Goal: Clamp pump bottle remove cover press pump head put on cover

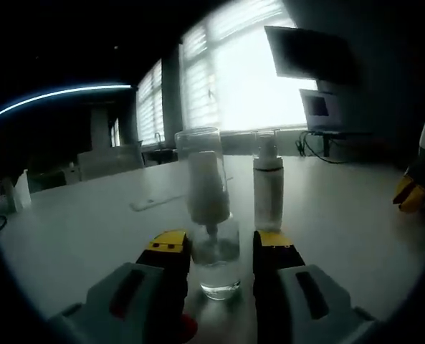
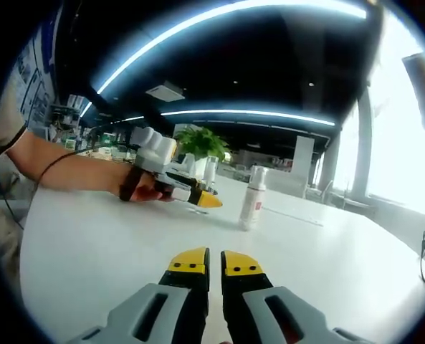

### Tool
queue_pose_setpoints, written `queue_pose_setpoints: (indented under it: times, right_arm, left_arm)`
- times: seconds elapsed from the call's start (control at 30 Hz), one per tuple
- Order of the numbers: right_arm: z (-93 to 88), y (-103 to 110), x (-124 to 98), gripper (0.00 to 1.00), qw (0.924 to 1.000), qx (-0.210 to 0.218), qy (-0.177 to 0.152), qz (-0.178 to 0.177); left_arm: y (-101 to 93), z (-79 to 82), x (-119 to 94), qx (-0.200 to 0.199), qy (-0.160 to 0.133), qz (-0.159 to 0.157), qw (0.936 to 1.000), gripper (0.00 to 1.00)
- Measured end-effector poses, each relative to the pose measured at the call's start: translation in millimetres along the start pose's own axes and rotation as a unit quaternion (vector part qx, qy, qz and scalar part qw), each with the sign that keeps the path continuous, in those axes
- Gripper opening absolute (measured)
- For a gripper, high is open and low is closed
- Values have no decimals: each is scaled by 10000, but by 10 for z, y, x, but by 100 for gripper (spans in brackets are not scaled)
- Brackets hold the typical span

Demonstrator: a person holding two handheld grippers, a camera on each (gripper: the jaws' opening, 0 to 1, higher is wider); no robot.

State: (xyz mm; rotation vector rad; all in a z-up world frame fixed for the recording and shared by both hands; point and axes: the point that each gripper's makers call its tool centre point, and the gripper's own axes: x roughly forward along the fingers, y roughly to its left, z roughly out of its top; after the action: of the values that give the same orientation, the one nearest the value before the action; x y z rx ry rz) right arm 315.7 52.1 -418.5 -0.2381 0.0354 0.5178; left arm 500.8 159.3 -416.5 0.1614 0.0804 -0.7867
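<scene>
Right now the left gripper [image 1: 222,247] is sitting low on the white table [image 1: 83,229], its two yellow-tipped jaws standing apart on either side of the pump bottle [image 1: 211,215]. This clear bottle is standing upright between the jaw tips, with its transparent cover [image 1: 200,161] still sitting over the white pump head. Whether the jaws are actually pressing the bottle's sides or only flanking it, I cannot tell; the right jaw seems to be showing a sliver of gap.

Just behind the pump bottle and a little to its right, a slimmer white spray bottle [image 1: 267,188] is standing upright on the table, apart from it. Well off to the right of the pump bottle, at the picture's edge, the yellow tip of the right gripper [image 1: 414,192] is coming into sight. Far behind the pump bottle, bright blinded windows [image 1: 248,64] are glaring, with a dark monitor [image 1: 309,51] hanging in front of them.

In the right gripper view, the right gripper [image 2: 213,264] is resting over bare table [image 2: 90,251] with its jaws drawn nearly together and nothing between them. Beyond it, the left gripper [image 2: 198,197] is lying across the table with a person's hand [image 2: 146,190] and forearm behind it. The white spray bottle [image 2: 251,198] is standing just right of that gripper's tip, and the clear pump bottle [image 2: 209,172] is showing behind it, in front of a leafy plant [image 2: 201,142].
</scene>
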Motion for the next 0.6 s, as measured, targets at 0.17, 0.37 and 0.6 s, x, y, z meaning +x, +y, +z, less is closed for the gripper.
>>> queue_pose_setpoints:
  times: [0.17,0.37,0.6]
  right_arm:
    - [1,1,4,2,10000,-10,-5,7]
    - [-1,5,7,2,10000,-6,-1,15]
    - [-8,7,11,2,10000,1,13,38]
  left_arm:
    - [49,-9,-39,-32,-14,79,10000,19]
    - [66,-13,-2,-58,-51,68,9999,16]
    - [11,-26,-54,-132,-59,76,9999,16]
